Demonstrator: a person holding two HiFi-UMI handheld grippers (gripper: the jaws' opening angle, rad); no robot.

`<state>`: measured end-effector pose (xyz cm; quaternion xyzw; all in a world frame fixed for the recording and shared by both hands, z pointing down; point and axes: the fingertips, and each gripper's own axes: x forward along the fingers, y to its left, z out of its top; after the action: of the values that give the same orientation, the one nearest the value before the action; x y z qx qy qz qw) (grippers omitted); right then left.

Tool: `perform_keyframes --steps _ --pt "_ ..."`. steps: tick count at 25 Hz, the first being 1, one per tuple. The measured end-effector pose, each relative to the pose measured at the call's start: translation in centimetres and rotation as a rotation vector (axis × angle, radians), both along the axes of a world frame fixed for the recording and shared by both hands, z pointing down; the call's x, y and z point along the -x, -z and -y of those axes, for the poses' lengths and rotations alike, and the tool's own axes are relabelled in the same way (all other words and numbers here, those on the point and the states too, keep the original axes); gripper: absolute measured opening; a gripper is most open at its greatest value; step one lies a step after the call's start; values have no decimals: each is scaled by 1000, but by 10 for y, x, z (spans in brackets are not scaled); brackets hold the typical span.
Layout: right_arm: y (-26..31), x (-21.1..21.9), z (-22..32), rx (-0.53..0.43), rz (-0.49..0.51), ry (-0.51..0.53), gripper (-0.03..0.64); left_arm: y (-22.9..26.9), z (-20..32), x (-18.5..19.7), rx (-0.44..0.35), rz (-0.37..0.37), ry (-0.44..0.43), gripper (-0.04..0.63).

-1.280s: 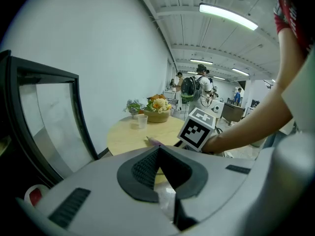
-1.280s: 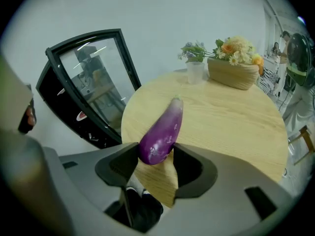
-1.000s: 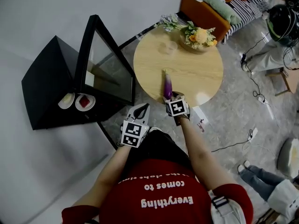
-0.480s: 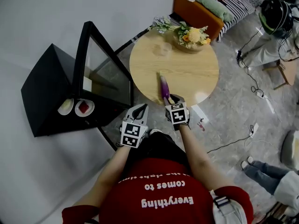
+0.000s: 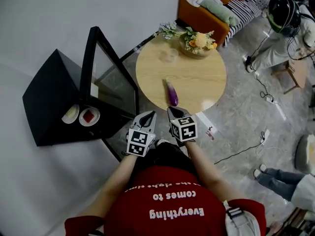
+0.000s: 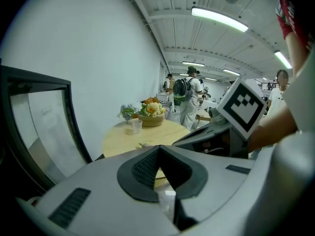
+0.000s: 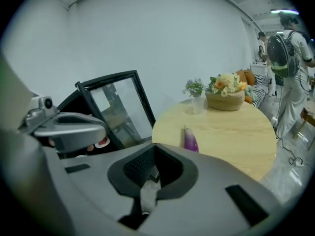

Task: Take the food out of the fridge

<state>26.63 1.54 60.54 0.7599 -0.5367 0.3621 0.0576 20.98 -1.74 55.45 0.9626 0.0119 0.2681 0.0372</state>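
Left of the surface (image 5: 197, 77), the fridge (image 5: 49, 97) stands open with two plates (image 5: 89, 116) of food inside, shown whole only in the head view, so the task looks unfinished. Just off the surface's near edge the left gripper (image 5: 151, 113) is clenched empty. The right gripper (image 5: 171, 111) has just closed its jaws on nothing, probably because the eggplant (image 5: 172, 93) already lies on the surface.

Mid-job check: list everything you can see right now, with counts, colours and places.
table: 1, light wood, round, centre
eggplant: 1, purple, lying near table's near edge
cup: 1, clear, on table
flower basket: 1, yellow-orange blooms, table's far edge
fridge: 1, black, glass door open, left of table
plates: 2, white, inside fridge, one with red food
sofa: 1, orange, beyond table
left gripper: 1, grey, shut, empty
right gripper: 1, grey, jaws just closed, empty
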Motion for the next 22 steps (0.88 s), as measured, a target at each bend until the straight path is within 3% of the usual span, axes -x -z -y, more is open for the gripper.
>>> perform_keyframes --steps 9,14,22 --pt "29 43 29 -23 -39 80 11 28 1 28 61 -66 27 -3" --pt "35 76 57 -33 -42 189 11 31 26 59 29 -77 135 -3" --pt "50 162 111 -70 -50 465 11 41 76 129 22 -111 386 -3"
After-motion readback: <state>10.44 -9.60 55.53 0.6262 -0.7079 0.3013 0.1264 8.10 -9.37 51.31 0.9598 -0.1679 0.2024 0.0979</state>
